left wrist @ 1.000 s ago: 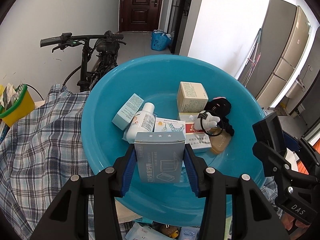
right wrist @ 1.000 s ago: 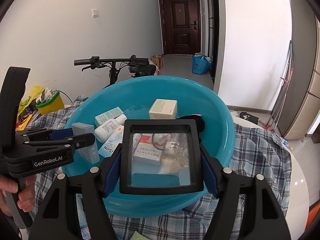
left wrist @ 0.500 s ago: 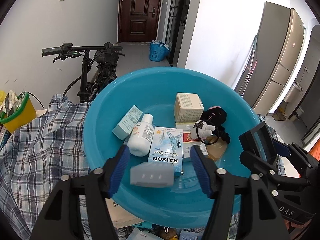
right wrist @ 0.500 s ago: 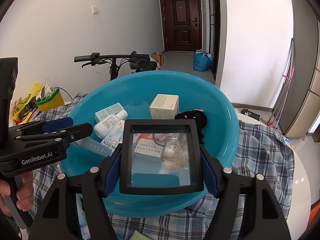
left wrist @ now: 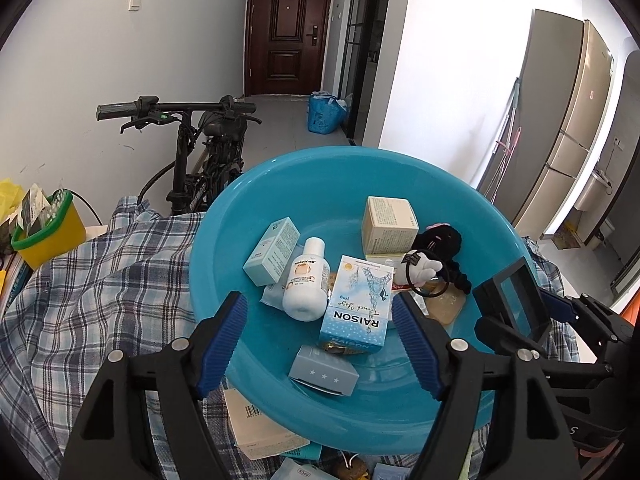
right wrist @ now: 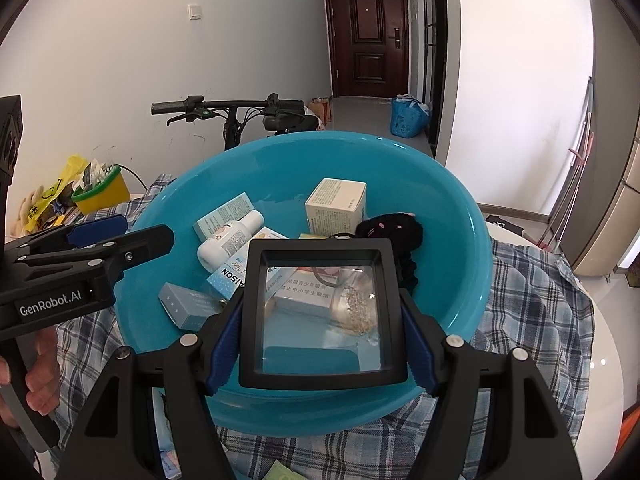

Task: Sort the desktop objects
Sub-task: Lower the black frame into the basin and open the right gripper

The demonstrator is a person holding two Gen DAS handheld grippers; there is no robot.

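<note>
Over the blue basin [left wrist: 248, 216], the left gripper [left wrist: 318, 320] has its jaws opening and empty; the grey-blue box [left wrist: 324, 370] lies inside below them. The right gripper [right wrist: 320, 348] clamps a black-framed magnifier [right wrist: 322, 312].

Left gripper [left wrist: 318, 320] angled downward, jaws opening, nothing between the blue pads [left wrist: 224, 336]. Right gripper [right wrist: 322, 334] angled downward, jaws clamped on both sides of a black-framed magnifier [right wrist: 320, 312]. A hand [right wrist: 38, 378] grips the left gripper's handle.
</note>
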